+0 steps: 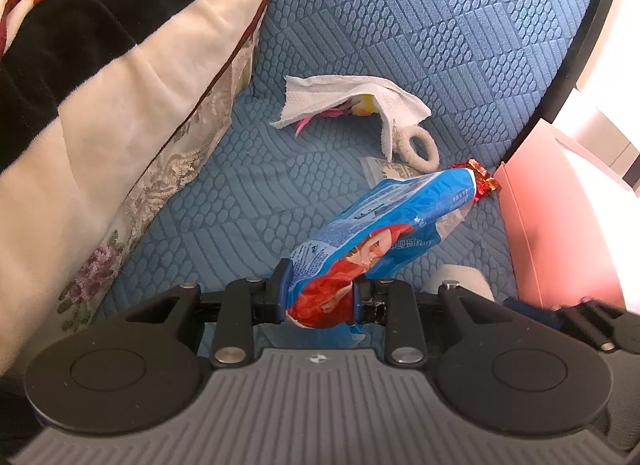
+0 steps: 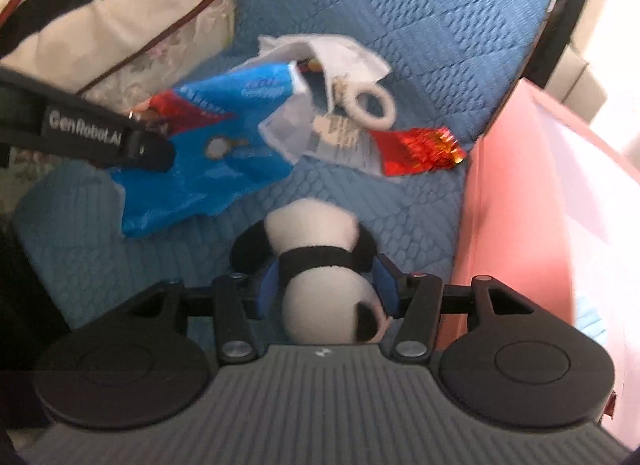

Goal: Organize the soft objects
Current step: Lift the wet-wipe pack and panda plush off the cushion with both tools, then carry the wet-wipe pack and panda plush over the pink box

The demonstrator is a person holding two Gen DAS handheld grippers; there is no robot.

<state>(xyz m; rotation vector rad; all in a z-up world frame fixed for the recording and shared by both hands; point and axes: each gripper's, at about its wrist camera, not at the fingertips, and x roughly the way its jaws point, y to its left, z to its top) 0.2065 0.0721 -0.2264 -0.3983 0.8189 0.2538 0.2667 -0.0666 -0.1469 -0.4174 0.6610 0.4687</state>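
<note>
Left gripper (image 1: 320,297) clamped on blue-and-red snack bag (image 1: 376,233), one end of the bag pinched between the blue pads, the rest lifted clear above the blue quilted sofa cushion (image 1: 248,201).

Right gripper (image 2: 326,285) around plush panda (image 2: 320,265); pads (image 2: 384,281) flanking the toy's black band, contact too blurred to tell, jaws parted about midway. Panda's head toward the camera, body out over the cushion.

Seen further back on the cushion, toward the backrest: crumpled white tissue (image 1: 344,101) draped over small colourful items; white fluffy hair tie (image 1: 418,149) just beside it; clear printed wrapper (image 2: 340,137) near the tie; red foil wrapper (image 2: 416,151) close to the cushion's right edge.

Pink box (image 1: 556,217) standing against the right edge. Folded blanket, cream, black and orange (image 1: 100,49), piled along the left edge.
</note>
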